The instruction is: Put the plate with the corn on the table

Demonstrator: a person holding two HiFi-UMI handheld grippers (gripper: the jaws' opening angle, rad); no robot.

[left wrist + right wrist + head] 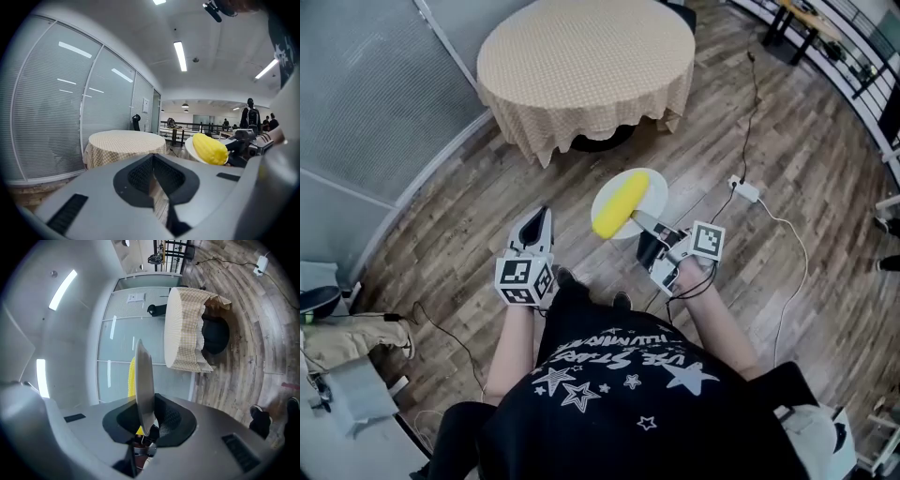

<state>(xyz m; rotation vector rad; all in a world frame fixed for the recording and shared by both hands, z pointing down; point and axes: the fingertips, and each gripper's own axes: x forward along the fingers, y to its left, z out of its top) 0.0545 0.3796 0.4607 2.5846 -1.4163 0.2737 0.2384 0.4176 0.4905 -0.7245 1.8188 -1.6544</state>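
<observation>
A white round plate (652, 186) carrying a yellow cob of corn (619, 206) is held in the air over the brown wooden plank floor (769, 159), well short of the round table draped in a beige checked cloth (586, 56). The right gripper (641, 223) has its jaws clamped on the plate's near rim, and its own view shows the rim edge-on between the dark pads. The left gripper (543, 217) hangs just beside the plate, apart from it. Its jaws seem to meet at the tips with nothing between them, though the angle is awkward.
</observation>
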